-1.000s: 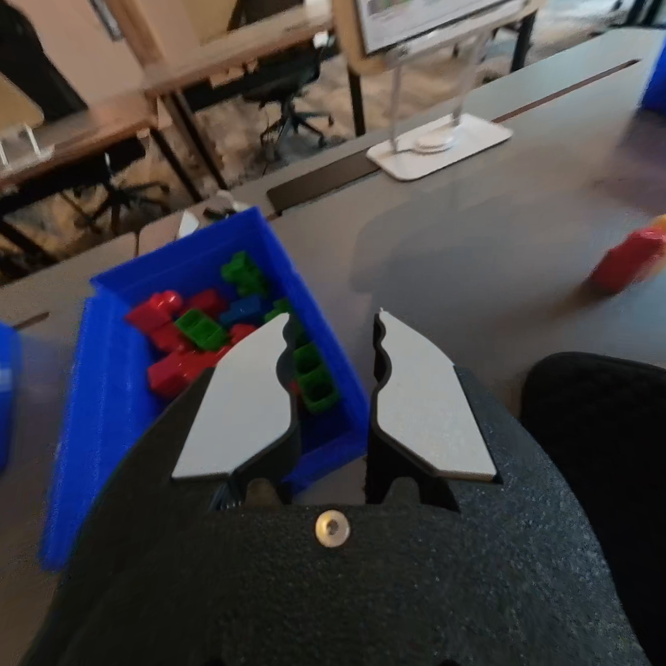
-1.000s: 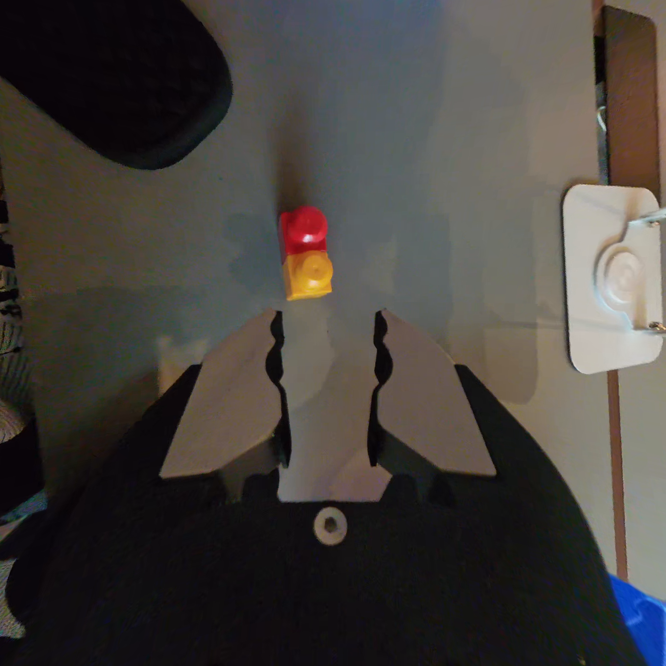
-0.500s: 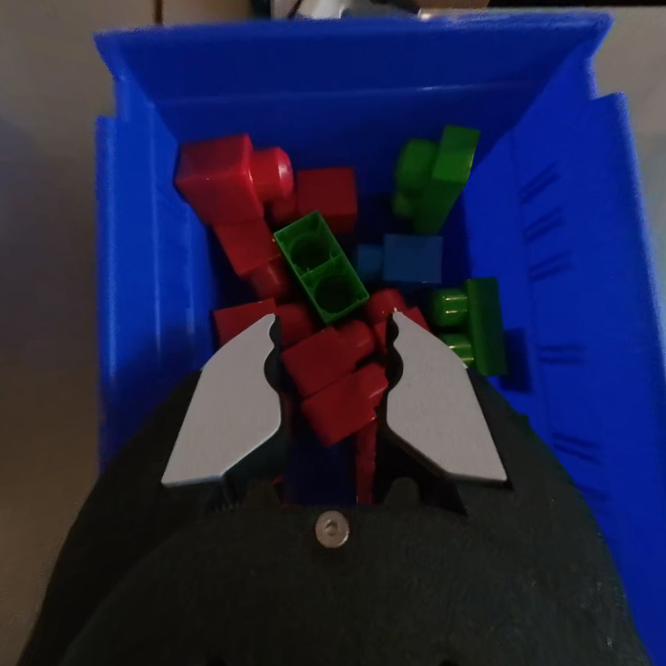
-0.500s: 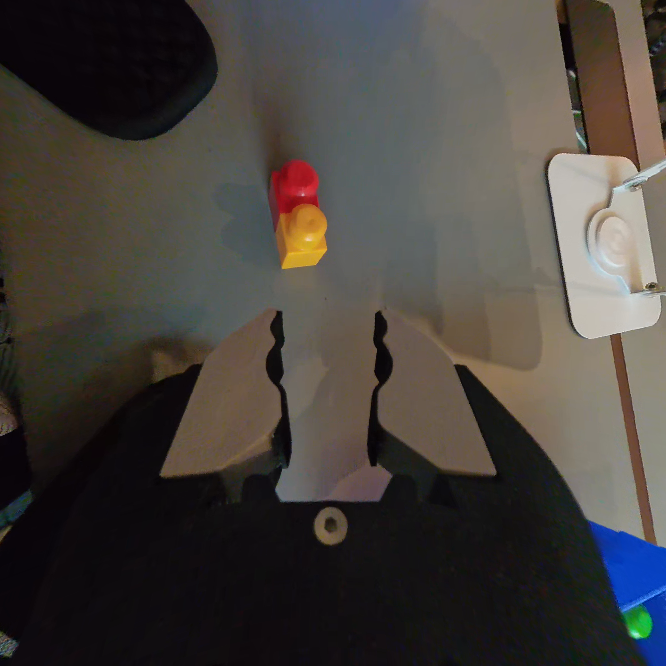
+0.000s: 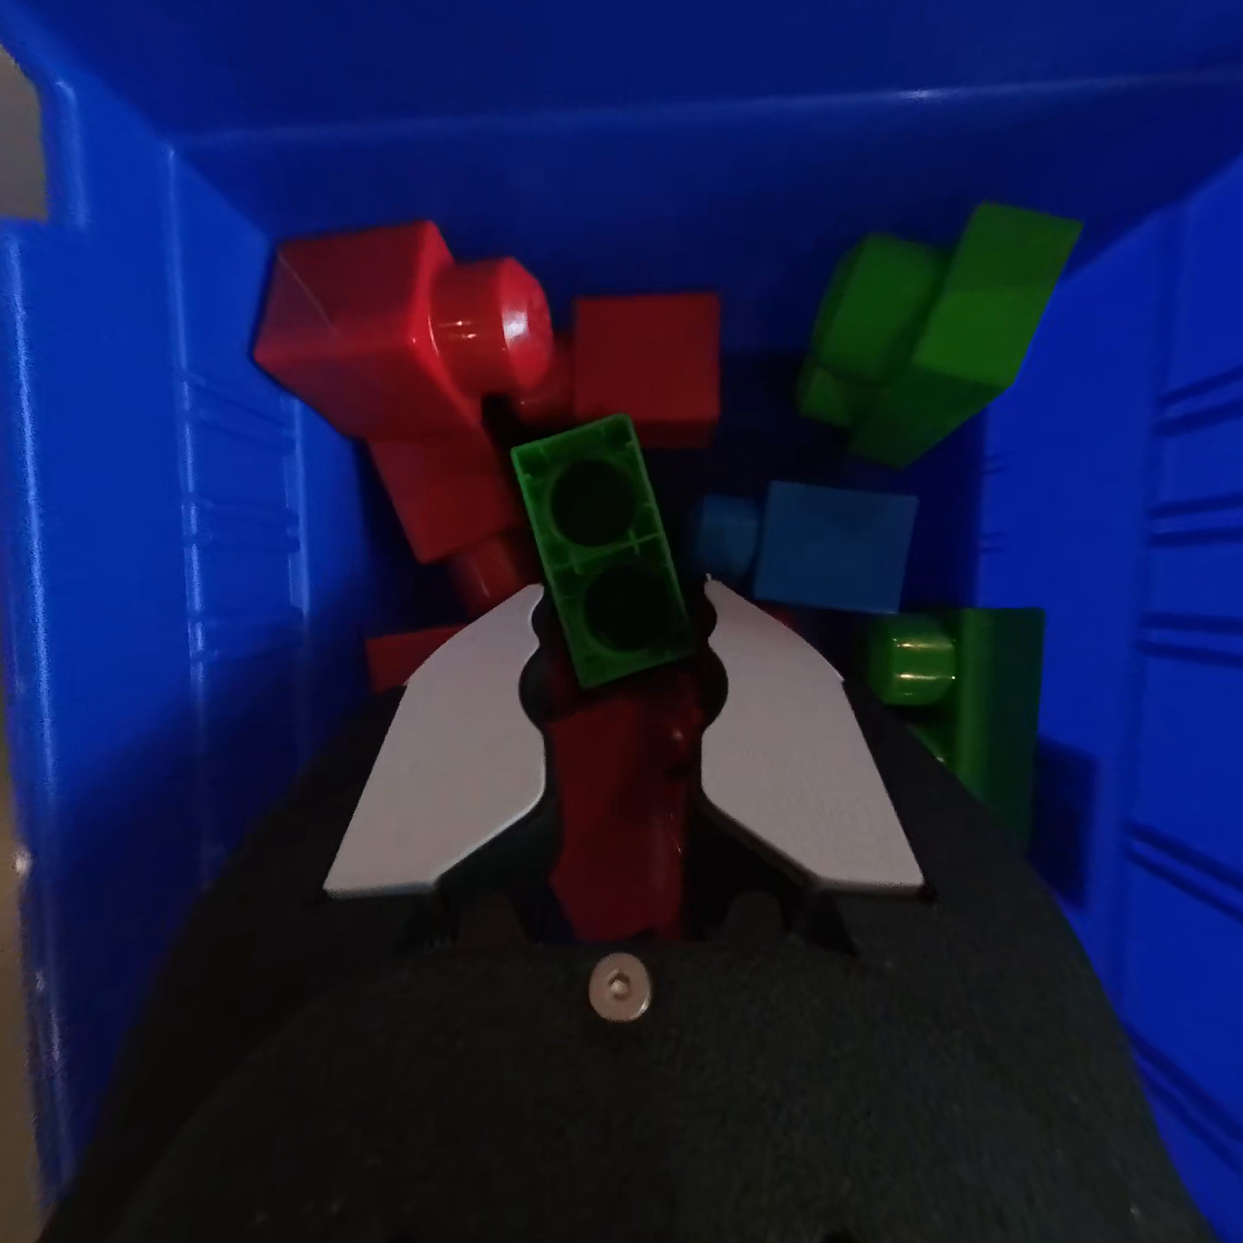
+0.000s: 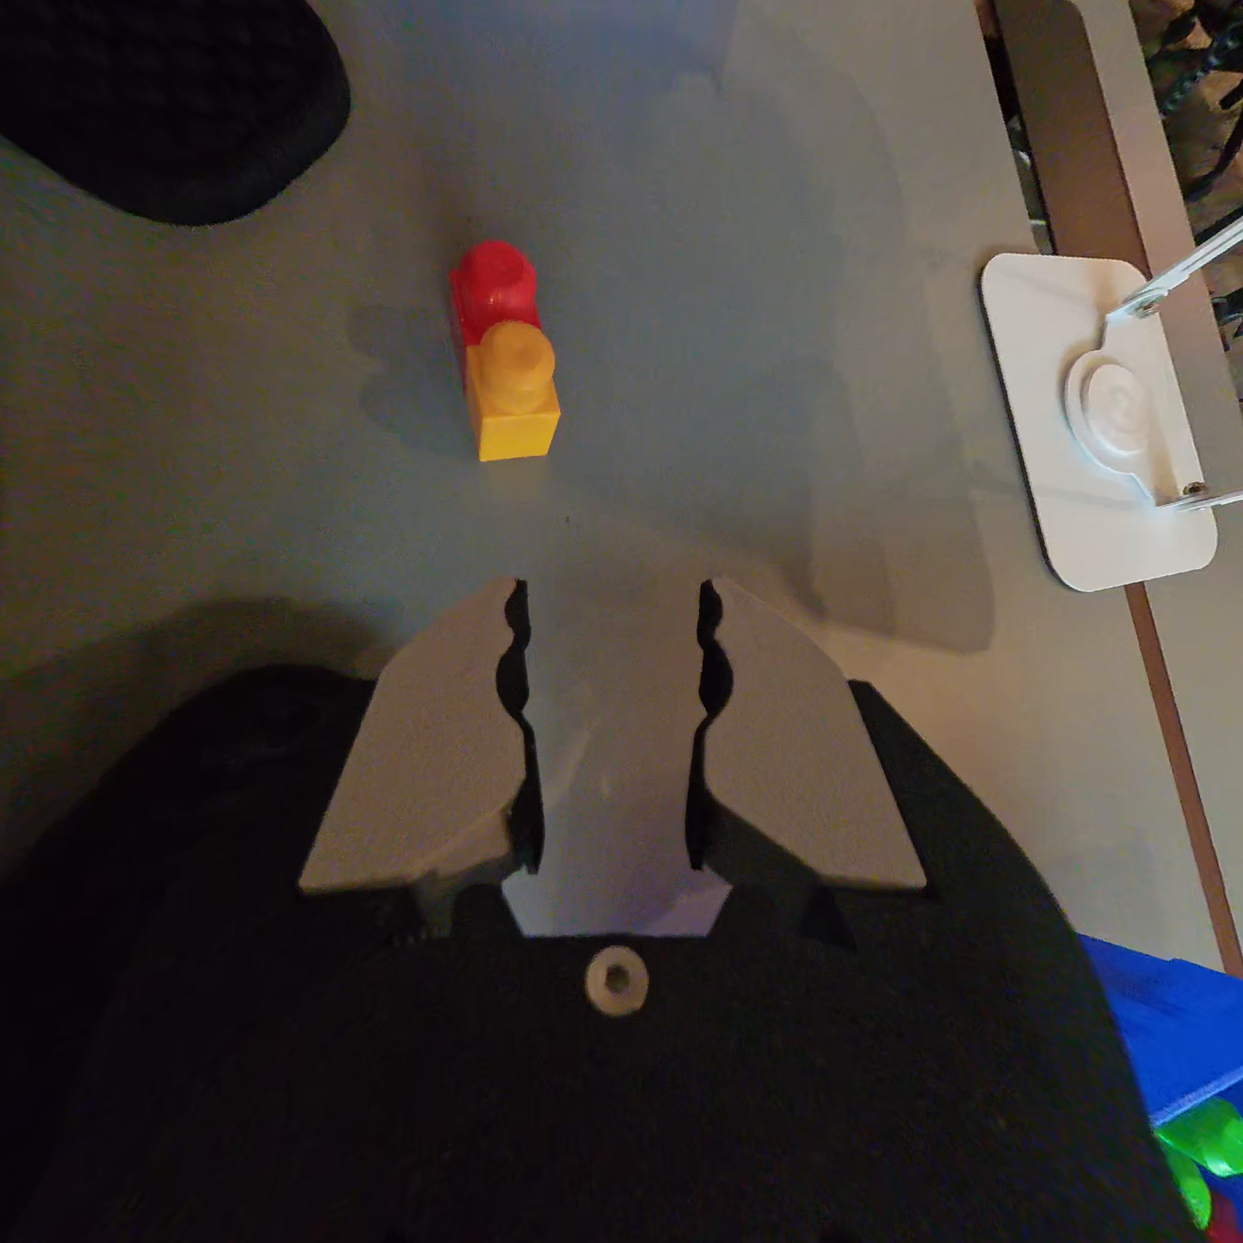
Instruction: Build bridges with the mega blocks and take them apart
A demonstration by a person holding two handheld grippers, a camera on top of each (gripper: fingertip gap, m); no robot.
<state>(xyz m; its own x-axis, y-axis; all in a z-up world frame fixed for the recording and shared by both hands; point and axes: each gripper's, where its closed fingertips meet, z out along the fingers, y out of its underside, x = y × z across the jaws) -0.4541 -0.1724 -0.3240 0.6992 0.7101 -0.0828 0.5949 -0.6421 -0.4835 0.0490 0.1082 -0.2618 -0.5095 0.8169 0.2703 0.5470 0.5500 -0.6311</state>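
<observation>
In the left wrist view my left gripper (image 5: 622, 592) is down inside the blue bin (image 5: 202, 471), open. Its fingertips stand on either side of the near end of a green two-stud block (image 5: 602, 538) that lies underside up. A dark red block (image 5: 619, 807) lies under the gap between the fingers. Red blocks (image 5: 403, 350), a blue block (image 5: 827, 545) and more green blocks (image 5: 942, 336) fill the bin. In the right wrist view my right gripper (image 6: 612, 592) is open and empty above the grey table (image 6: 672, 202). A red block (image 6: 494, 282) and a yellow block (image 6: 514, 397) stand side by side ahead, slightly left.
A white stand base (image 6: 1089, 430) sits at the table's right edge by a brown strip. A black rounded object (image 6: 155, 101) lies at the upper left. A corner of the blue bin (image 6: 1170, 1036) shows at the lower right. Some 60 cm of space lies between my two pairs of fingers.
My left gripper swung from above the table to over the bin and dropped into it, reaching the green block. My right gripper drew back a little from the red and yellow blocks.
</observation>
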